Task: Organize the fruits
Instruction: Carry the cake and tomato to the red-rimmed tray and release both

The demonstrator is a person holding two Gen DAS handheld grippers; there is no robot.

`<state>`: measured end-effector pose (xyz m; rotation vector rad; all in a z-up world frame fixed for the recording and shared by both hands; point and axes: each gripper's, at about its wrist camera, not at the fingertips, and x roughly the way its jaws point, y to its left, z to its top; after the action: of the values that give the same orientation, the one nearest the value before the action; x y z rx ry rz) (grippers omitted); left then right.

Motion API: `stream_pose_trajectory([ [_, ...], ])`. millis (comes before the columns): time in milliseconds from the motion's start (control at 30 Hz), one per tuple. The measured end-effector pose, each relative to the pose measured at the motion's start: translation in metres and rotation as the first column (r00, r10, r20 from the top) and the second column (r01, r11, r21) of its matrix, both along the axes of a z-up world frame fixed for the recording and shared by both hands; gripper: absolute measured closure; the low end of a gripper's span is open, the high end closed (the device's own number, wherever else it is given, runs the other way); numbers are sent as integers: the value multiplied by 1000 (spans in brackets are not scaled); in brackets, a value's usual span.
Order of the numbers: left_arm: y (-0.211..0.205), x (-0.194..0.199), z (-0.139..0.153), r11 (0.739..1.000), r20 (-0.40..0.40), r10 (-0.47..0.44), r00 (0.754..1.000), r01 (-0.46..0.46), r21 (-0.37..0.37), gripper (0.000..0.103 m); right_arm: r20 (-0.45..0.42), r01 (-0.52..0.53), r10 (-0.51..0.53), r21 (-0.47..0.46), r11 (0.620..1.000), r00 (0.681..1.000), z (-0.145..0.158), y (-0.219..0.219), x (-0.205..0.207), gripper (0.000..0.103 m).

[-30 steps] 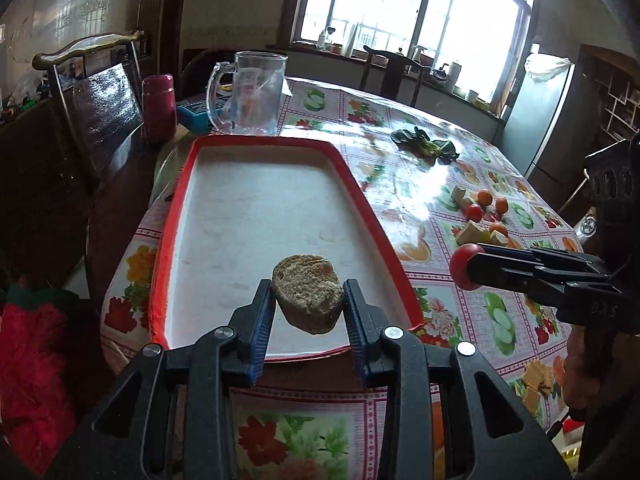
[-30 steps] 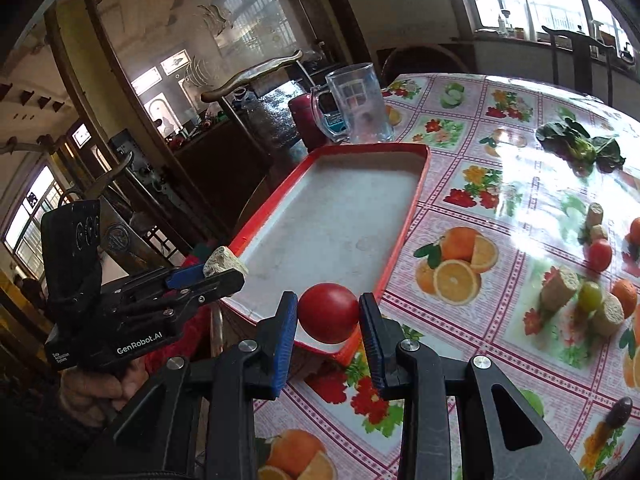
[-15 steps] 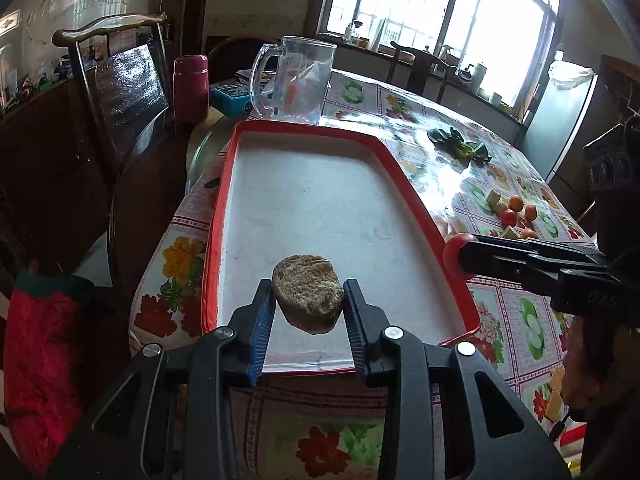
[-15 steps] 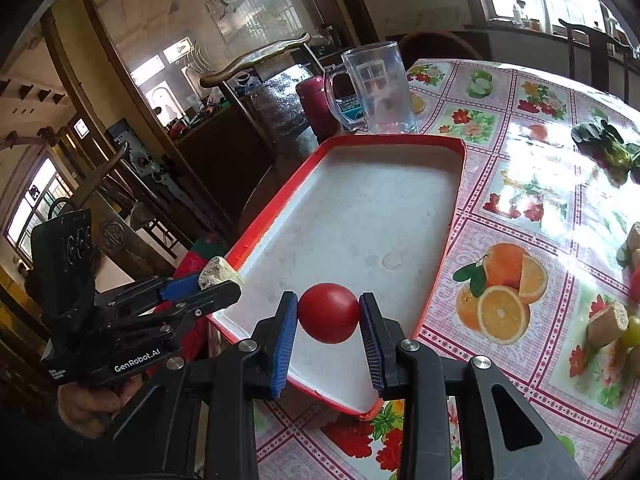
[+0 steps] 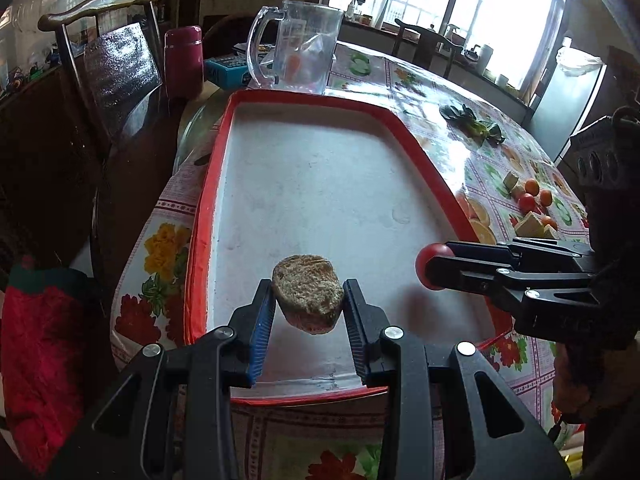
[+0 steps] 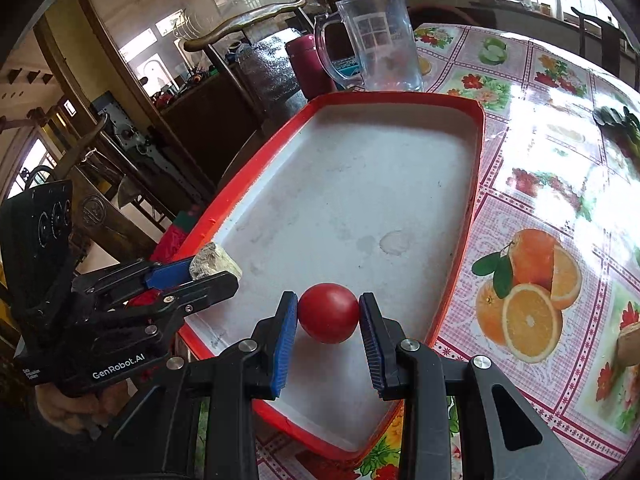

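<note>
From the left wrist camera, the left tongs (image 5: 308,312) are clamped on a brown, rough-skinned fruit half (image 5: 307,298), cut face up, its flanks pressed by the blue pads (image 5: 262,328). The piece hangs over the near end of a white tray with a red rim (image 5: 208,184), clear of the tray floor. Coming in from the right, the right tongs (image 5: 430,266) hold a red tomato (image 5: 425,264) at their tip, also above the near part of the tray. The tray lies on the bench (image 5: 472,148), which wears a flowered, fruit-printed cloth. Behind the tray's far edge stands a clear glass jug (image 5: 300,48); left of it are a dark red flask (image 5: 183,62) and a wooden chair (image 5: 116,64). Farther right on the cloth lie a clump of green leaves (image 5: 474,124) and a loose group of small fruits (image 5: 530,208), orange, red and pale cut pieces, well apart from the tray.

From the right wrist camera, the right tongs (image 6: 329,320) are closed on the tomato (image 6: 329,318), a blue pad (image 6: 286,340) on each side, the fruit over the tray's near right part. The tray's red rim (image 6: 470,216) runs beside printed oranges on the cloth. At left, the left tongs (image 6: 214,270) grip the fruit half (image 6: 214,265) over the tray's left edge; a hand (image 6: 76,408) shows beneath that tool. The jug (image 6: 372,44) stands just beyond the tray's far end.
</note>
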<state>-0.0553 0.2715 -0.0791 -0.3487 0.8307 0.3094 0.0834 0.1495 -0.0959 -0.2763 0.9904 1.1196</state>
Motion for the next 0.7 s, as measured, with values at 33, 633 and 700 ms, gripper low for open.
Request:
stream_pose_trajectory([
  [33,1,1,-2,1000,-6,0,1000,0,-3,71,-2,0,0,-7,1000,1000,-3,2,1,71],
  [633,-3,-9,4,999,-10,19,1000,-18,29,51,13,20,-21,57,998,1000,22,-20,-2,57],
  [700,-4,-12,6,999,-3,24,1000,-23,28,51,15,29,-30,72,997,999,28,-28,-3,57],
])
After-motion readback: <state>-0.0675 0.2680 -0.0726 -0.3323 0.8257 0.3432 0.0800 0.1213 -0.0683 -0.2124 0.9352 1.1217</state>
